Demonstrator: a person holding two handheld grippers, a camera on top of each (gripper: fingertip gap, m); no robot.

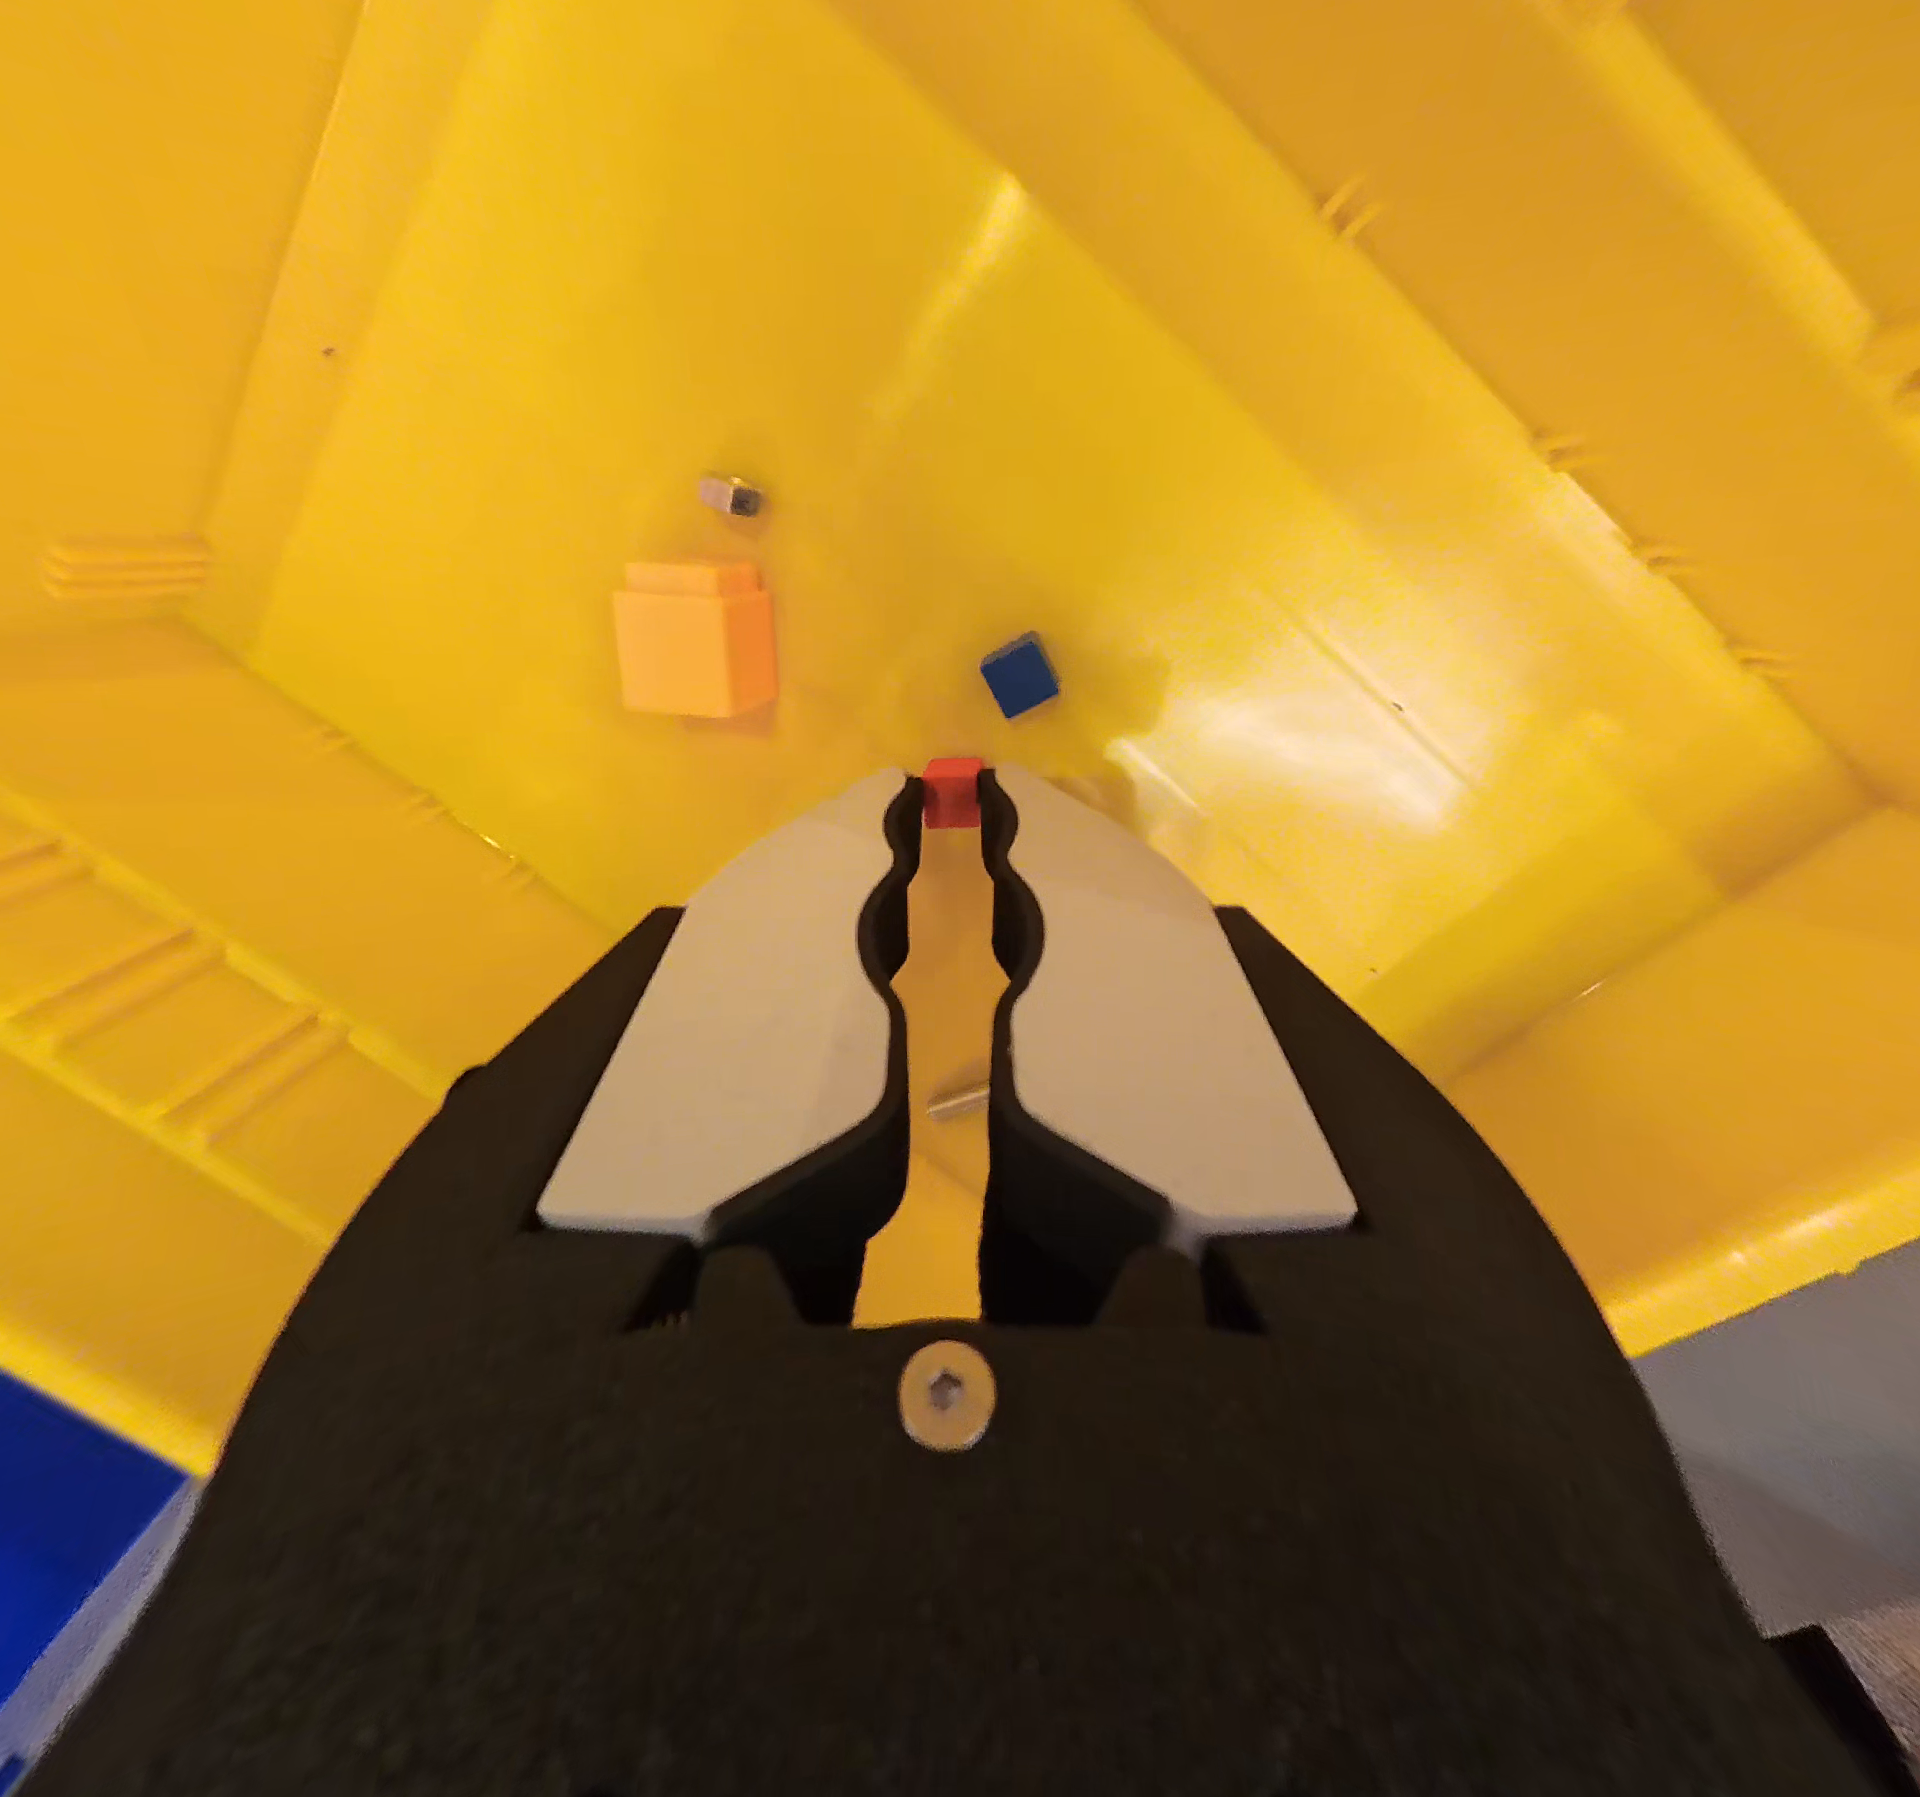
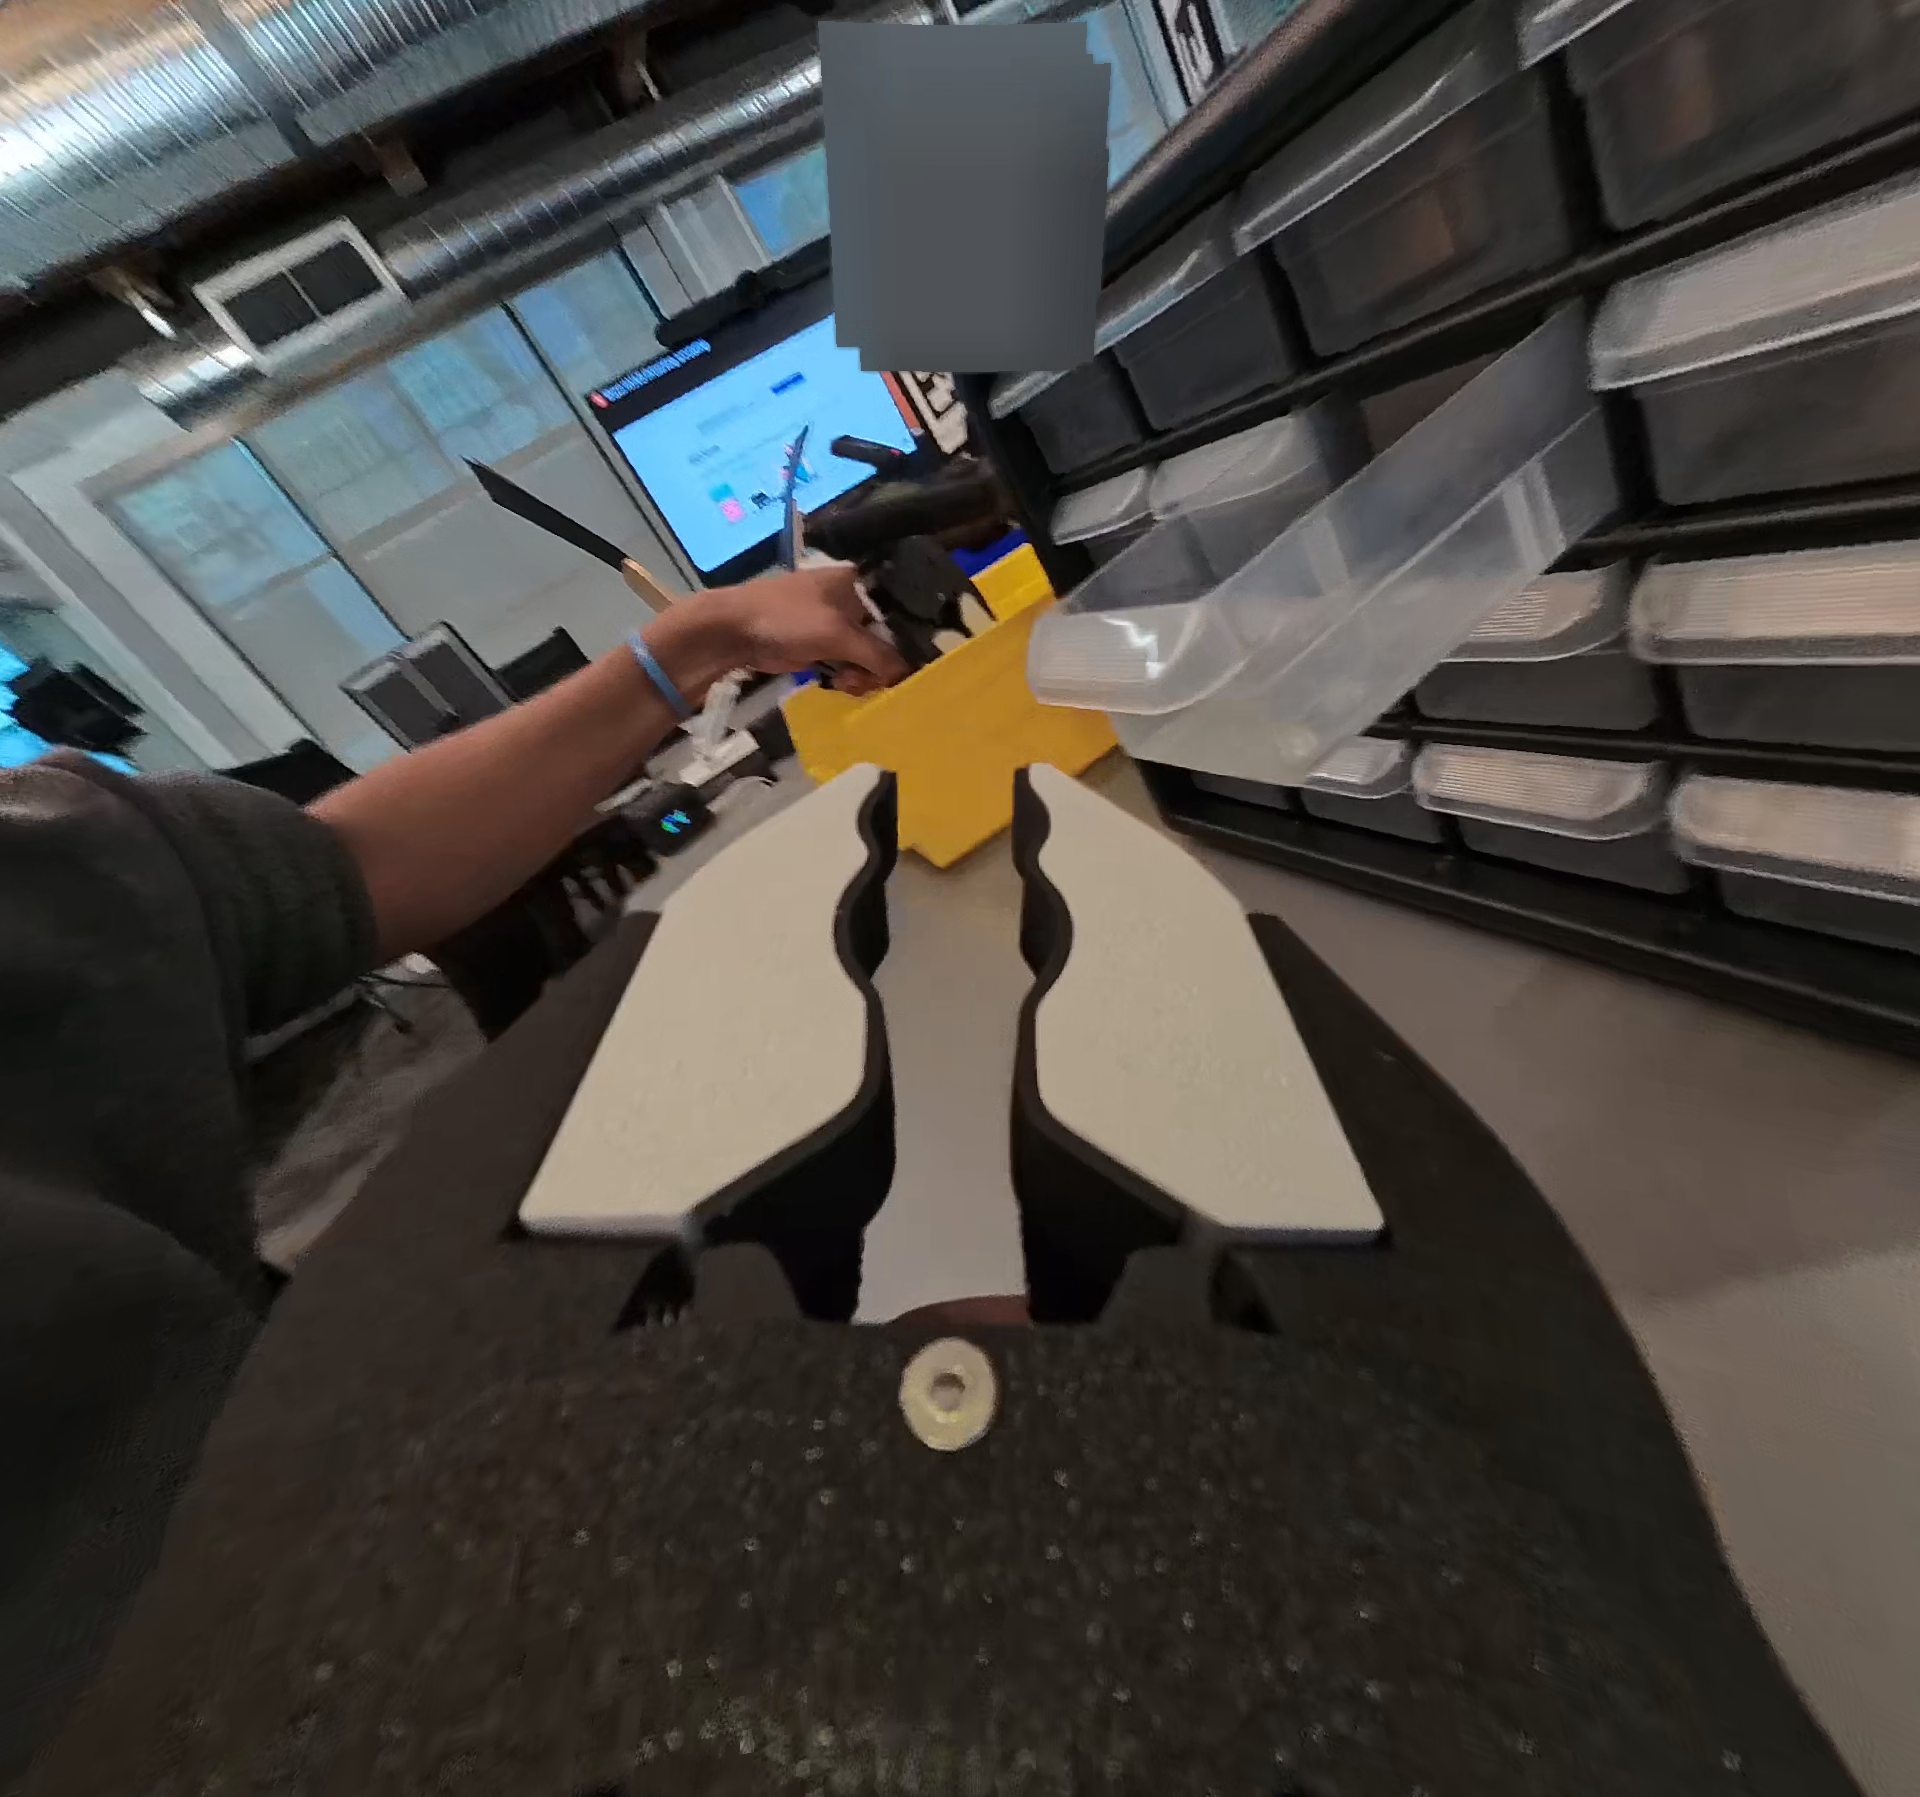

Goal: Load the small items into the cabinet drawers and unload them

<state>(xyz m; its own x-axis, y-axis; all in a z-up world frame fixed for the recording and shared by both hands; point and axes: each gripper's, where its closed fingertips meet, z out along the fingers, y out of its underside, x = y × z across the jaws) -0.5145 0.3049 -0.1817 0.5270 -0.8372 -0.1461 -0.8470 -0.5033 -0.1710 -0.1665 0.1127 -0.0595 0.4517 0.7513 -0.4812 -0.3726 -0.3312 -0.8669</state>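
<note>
In the left wrist view my left gripper (image 1: 952, 791) reaches into a yellow bin (image 1: 1351, 417) and is shut on a small red cube (image 1: 953, 791) at its fingertips. On the bin floor lie an orange block (image 1: 694, 641), a small blue cube (image 1: 1020, 675), a small metal nut (image 1: 731, 494) and a metal pin (image 1: 958, 1101) seen between the fingers. In the right wrist view my right gripper (image 2: 954, 791) is open and empty above the grey table. Beyond it stand the yellow bin (image 2: 956, 739) and a clear drawer (image 2: 1330, 594) pulled out of the black cabinet (image 2: 1558, 397).
A person's arm (image 2: 540, 739) holds the left gripper (image 2: 925, 604) over the bin. The grey table (image 2: 1558, 1176) runs along the cabinet's foot. A blue bin (image 1: 62, 1498) shows at the lower left of the left wrist view. A monitor (image 2: 758, 459) stands behind. Across from one pair of fingers to the other is roughly 40 cm.
</note>
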